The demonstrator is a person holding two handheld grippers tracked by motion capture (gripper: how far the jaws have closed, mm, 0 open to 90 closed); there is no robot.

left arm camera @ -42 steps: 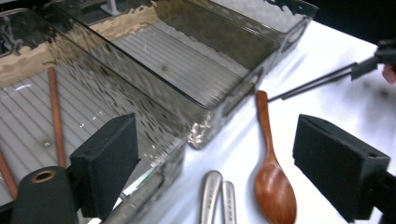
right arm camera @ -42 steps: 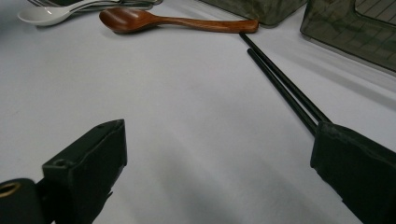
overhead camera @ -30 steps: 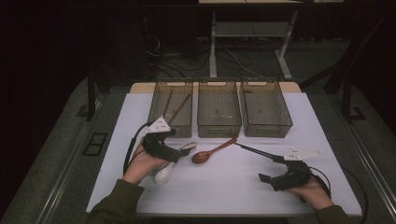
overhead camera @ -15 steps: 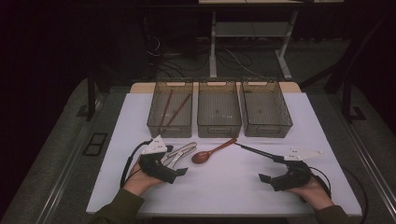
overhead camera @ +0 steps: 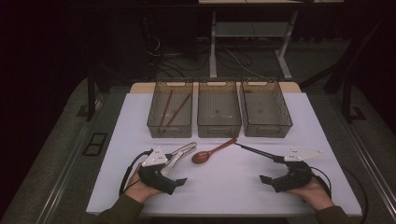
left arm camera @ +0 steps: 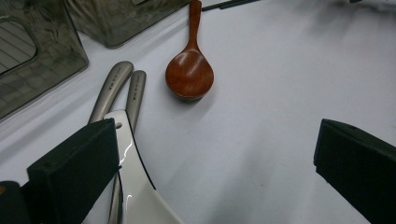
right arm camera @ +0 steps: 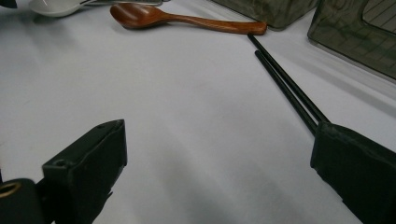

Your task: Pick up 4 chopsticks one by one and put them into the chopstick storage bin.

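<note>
Grippers at the near edge of the white table (overhead camera: 233,186), one in each of the person's hands. Left gripper (overhead camera: 170,175): jaws spread wide and holding nothing; its left jaw lies just beside a white ceramic spoon (left arm camera: 135,186) and a pair of grey metal handles (left arm camera: 119,88), which run away from it toward the trays. Right gripper (overhead camera: 275,170): jaws likewise wide apart and empty, resting on the table; in the right gripper view its right jaw sits at the near end of a pair of thin black chopsticks (right arm camera: 285,86), though contact cannot be told. The chopsticks' long axis runs from that jaw away and leftward, toward the table's middle. Between the two grippers and slightly farther off lies a brown wooden spoon (overhead camera: 212,151), bowl toward the left gripper, handle slanting away and rightward so that its tip comes close to the far end of the chopsticks. Beyond these, three smoky translucent plastic trays stand in a row; the left tray (overhead camera: 154,123) contains two brown wooden chopsticks (overhead camera: 172,109) lying lengthwise, slightly splayed; middle tray (overhead camera: 219,128) and right tray (overhead camera: 285,123) beside it.
</note>
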